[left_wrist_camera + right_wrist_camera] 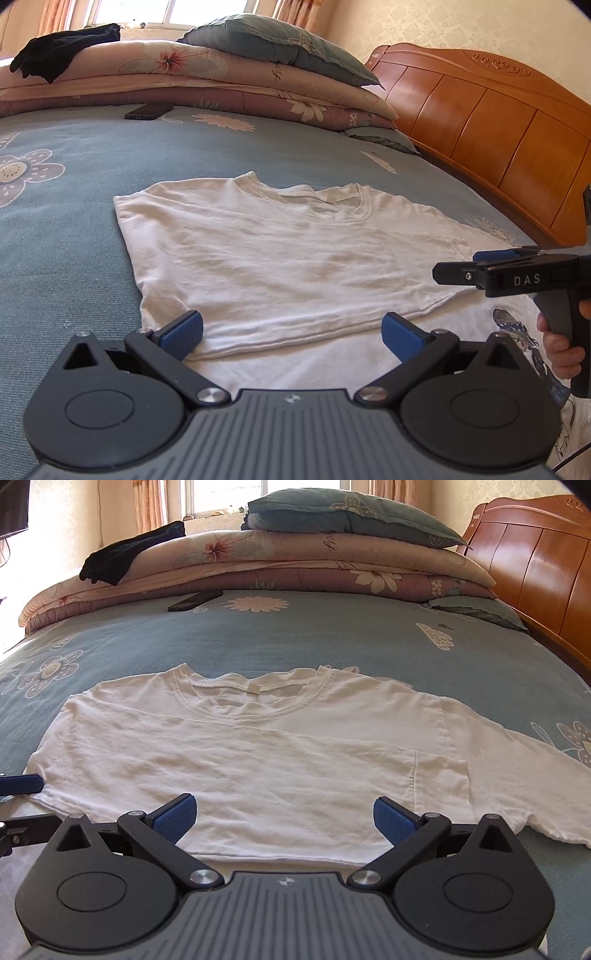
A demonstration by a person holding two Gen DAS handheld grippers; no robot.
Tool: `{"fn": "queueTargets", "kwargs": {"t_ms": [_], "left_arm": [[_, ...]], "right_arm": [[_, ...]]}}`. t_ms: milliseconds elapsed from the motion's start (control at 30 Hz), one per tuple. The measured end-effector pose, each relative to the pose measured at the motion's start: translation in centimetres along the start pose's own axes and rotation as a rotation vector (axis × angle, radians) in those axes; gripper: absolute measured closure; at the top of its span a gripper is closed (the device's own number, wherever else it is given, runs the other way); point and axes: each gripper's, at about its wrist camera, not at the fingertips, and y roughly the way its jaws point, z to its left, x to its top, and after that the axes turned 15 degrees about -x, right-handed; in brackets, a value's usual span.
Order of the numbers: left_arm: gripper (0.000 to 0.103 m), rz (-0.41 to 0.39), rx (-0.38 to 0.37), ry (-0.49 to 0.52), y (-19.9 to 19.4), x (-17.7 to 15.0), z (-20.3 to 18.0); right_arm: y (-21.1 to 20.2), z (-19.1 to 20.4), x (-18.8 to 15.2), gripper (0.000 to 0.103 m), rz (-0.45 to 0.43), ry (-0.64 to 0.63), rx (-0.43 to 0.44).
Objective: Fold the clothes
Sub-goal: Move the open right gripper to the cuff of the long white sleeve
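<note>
Mid-fold: white T-shirt (251, 760) lies partly folded on bed (295, 638), right sleeve out (left tucked), left gripper (291, 334) and right gripper (282, 818) both spread wide, holding nothing; likely next, pinch that sleeve.

Wrinkled white cloth tee (258, 760), glossy wood headboard (480, 122), matt cloth bedsheet (295, 642)

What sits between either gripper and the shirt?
Nothing visible. The left gripper and right gripper are both open right over the near edge of the shirt. The phone lies far beyond it.
</note>
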Motion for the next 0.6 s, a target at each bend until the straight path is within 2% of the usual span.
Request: {"fn": "queueTargets", "kwargs": {"t_ms": [333, 467, 600], "left_arm": [[0.001, 0.001, -0.002, 0.0, 0.0, 0.0, -0.1], [0.001, 0.0, -0.003, -0.001, 0.0, 0.0, 0.0], [0.001, 0.005, 0.004, 0.003, 0.0, 0.1, 0.0]], "right_arm": [[1.1, -0.6, -0.8, 0.0, 0.071, 0.028, -0.014], [1.4, -1.3, 0.4, 0.0, 0.061, 0.061, -0.027], [1.3, -1.7, -0.1, 0.0, 0.12, 0.03, -0.031]]}}
